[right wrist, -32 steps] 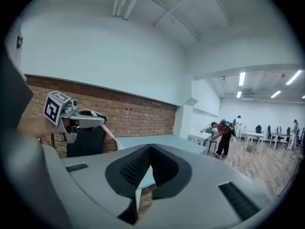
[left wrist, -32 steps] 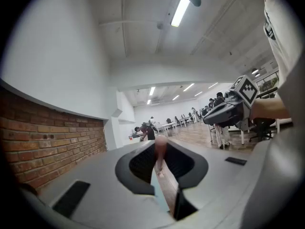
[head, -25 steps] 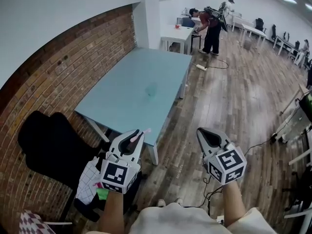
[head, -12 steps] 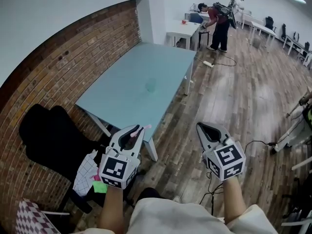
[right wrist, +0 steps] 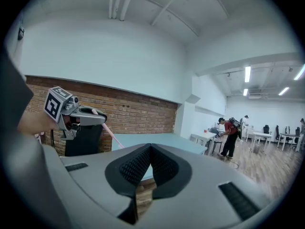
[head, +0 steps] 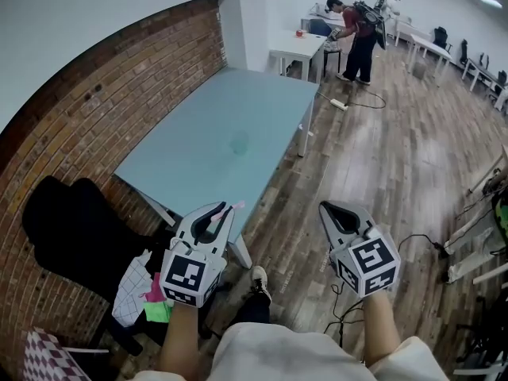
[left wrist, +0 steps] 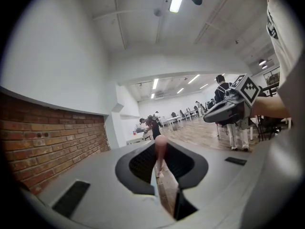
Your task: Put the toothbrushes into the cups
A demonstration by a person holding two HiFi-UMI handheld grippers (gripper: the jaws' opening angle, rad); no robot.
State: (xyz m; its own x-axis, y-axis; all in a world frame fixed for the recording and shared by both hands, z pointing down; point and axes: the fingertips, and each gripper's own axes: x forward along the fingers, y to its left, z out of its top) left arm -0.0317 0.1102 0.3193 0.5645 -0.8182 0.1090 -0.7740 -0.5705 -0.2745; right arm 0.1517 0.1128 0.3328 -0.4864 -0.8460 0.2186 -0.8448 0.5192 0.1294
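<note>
My left gripper [head: 225, 210] is shut on a pink toothbrush [head: 236, 205], whose end sticks out past the jaw tips. In the left gripper view the toothbrush [left wrist: 160, 149] stands pinched between the dark pads. My right gripper [head: 329, 209] is shut, with nothing between its pads [right wrist: 138, 163]. Both grippers hang in the air over the wooden floor, short of the near corner of a light blue table [head: 198, 173]. A pale translucent green cup [head: 240, 142] stands near the table's middle. From the right gripper view I see the left gripper [right wrist: 81, 116] with the toothbrush [right wrist: 112, 135] pointing at the table.
A brick wall [head: 95, 109] runs along the table's left side. A black chair [head: 71, 221] with clothes draped beside it stands at the near left. White desks and a person with a backpack [head: 359, 34] are far back. A power strip [head: 340, 103] and cables lie on the floor.
Both grippers have come forward together towards the table, which now lies closer beneath them. A shoe now shows between my arms. The hold on the toothbrush is the same.
</note>
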